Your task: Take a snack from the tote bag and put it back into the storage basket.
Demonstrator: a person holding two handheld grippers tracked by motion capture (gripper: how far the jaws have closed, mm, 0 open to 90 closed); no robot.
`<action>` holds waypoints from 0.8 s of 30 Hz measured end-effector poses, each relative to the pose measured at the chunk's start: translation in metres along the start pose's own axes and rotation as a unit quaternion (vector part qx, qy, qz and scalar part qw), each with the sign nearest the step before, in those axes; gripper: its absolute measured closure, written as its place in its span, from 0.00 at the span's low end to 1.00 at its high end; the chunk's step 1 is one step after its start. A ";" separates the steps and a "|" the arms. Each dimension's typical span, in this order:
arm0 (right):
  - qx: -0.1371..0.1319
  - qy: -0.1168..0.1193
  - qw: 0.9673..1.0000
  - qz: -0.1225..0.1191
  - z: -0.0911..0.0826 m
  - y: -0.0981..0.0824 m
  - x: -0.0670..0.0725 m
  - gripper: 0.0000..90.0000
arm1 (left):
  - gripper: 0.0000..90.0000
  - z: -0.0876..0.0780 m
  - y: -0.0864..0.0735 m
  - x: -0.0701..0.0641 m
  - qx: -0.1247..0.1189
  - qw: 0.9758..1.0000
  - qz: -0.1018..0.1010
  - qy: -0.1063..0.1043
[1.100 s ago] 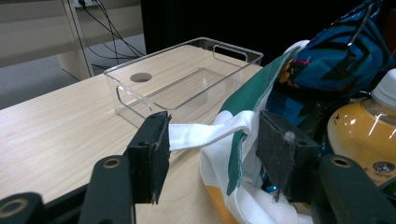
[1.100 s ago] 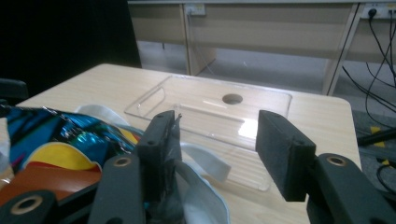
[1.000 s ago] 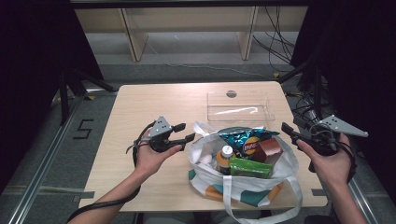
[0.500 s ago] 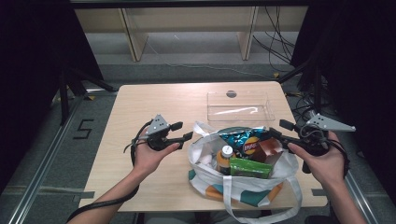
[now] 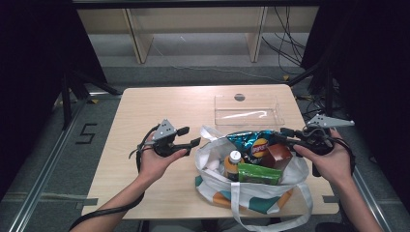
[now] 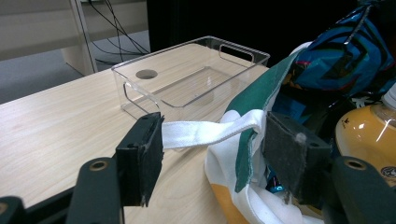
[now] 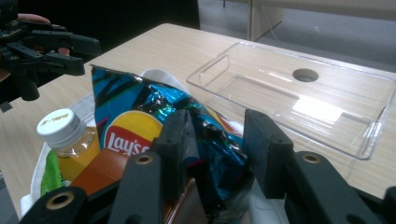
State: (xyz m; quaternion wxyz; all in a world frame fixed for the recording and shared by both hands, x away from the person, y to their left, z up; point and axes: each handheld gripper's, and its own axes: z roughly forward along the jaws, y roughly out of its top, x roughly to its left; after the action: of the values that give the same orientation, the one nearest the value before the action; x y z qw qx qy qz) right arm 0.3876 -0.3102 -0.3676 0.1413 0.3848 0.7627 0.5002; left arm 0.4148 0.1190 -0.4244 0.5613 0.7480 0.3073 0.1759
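A white tote bag (image 5: pixel 251 191) with green and orange patches sits at the table's front right. It holds a blue Lay's chip bag (image 5: pixel 255 144), an orange juice bottle (image 5: pixel 233 162), a green box (image 5: pixel 258 173) and a brown box (image 5: pixel 278 155). My left gripper (image 5: pixel 192 136) is open at the tote's left rim. In the left gripper view the white handle strap (image 6: pixel 205 133) runs across the gap between the jaws of the left gripper (image 6: pixel 212 147). My right gripper (image 7: pixel 217 149) is open at the tote's right side, with the chip bag's (image 7: pixel 140 116) crinkled edge between its jaws.
A clear plastic tray (image 5: pixel 249 110) stands empty behind the tote, near the table's far right edge. The wooden table (image 5: pixel 159 106) has bare room on its left half. Shelving and cables lie on the floor beyond.
My right gripper has moved left and down to the tote's right rim, over the chip bag. The left gripper has shifted only slightly, staying by the handle strap.
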 end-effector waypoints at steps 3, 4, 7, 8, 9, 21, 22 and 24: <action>-0.006 -0.003 1.000 -0.008 0.004 0.000 -0.002 0.77 | 0.41 0.000 0.000 0.000 -0.001 1.000 0.000 0.000; 0.005 0.004 1.000 -0.002 0.004 0.000 -0.002 0.80 | 0.41 0.000 0.000 -0.001 -0.001 1.000 -0.001 -0.001; 0.008 0.001 1.000 -0.012 0.006 0.000 -0.003 0.85 | 0.40 0.000 0.000 0.000 0.000 1.000 0.001 0.001; 0.008 0.001 1.000 -0.012 0.006 0.000 -0.003 0.85 | 0.40 0.000 0.000 0.000 0.000 1.000 0.001 0.001; 0.008 -0.007 1.000 -0.020 0.006 0.000 -0.002 0.86 | 0.40 0.000 0.000 0.000 0.000 1.000 0.001 0.001; -0.005 -0.004 1.000 -0.025 0.008 -0.004 0.005 0.99 | 0.40 0.000 -0.002 0.000 0.006 1.000 0.006 0.010; -0.008 -0.008 1.000 -0.030 0.007 -0.004 0.005 1.00 | 0.40 0.000 -0.002 0.000 0.006 1.000 0.006 0.010; -0.022 -0.007 1.000 -0.019 0.007 -0.005 0.005 0.99 | 0.40 0.000 -0.001 0.000 0.006 1.000 0.006 0.010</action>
State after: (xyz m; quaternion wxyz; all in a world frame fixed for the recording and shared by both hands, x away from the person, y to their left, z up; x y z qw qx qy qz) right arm 0.3862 -0.3035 -0.3743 0.1646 0.3701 0.7578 0.5116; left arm 0.4150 0.1191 -0.4259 0.5531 0.7512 0.3094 0.1844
